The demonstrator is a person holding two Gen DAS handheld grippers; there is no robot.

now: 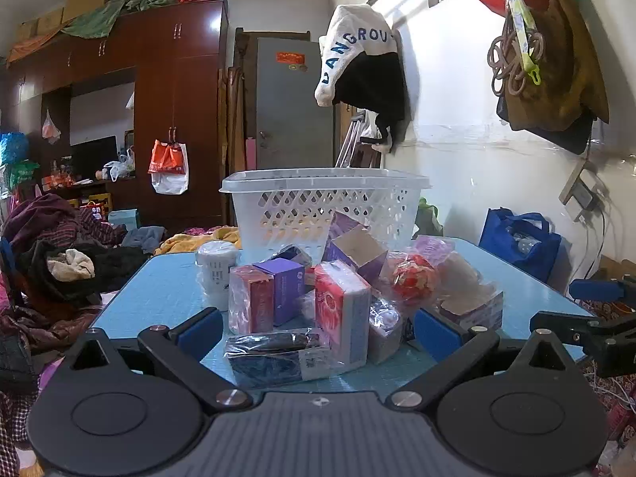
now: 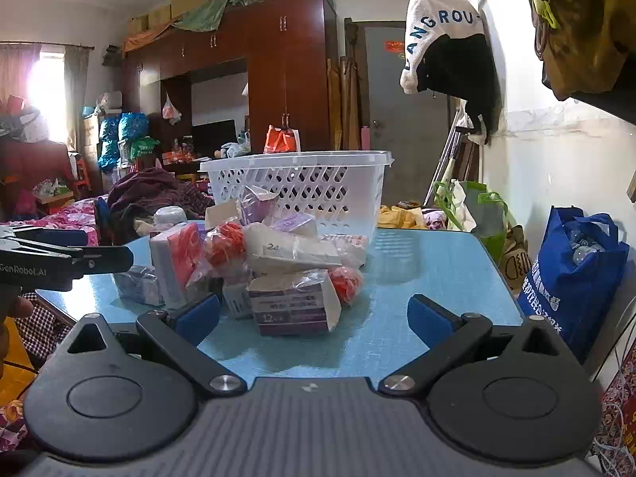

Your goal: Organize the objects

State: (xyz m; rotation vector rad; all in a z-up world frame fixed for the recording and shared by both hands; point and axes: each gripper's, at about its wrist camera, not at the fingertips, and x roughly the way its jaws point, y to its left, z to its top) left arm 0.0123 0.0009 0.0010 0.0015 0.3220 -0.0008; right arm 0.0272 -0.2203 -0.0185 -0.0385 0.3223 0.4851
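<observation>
Glossy film-wrapped cartons [image 1: 342, 314] heaped before a white lattice plastic basket [image 1: 324, 206] on the blue bench [image 2: 437, 274]; left tool [image 1: 318, 330] and right tool [image 2: 314, 318] both spread, empty.

— What sort of place is this?

— A lived-in bedroom in a home. A tall dark wardrobe [image 2: 286, 67] fills the far wall, with boxes [image 2: 175, 10] and cloth piled on top.

— Anything else?

— A bed with a flowered cover [image 2: 59, 220] and heaped clothes [image 1: 59, 238]. A jacket [image 1: 365, 67] and bags hang on the white wall, shopping bags [image 2: 572, 270] stand on the floor, and a grey door [image 1: 294, 99] is at the back.

— And work gear?

— Only a small blue bench [image 2: 417, 278] with a white basket [image 2: 298, 183] and a pile of household packets [image 1: 318, 298]. A curtained window [image 2: 43, 79] lets in daylight.
</observation>
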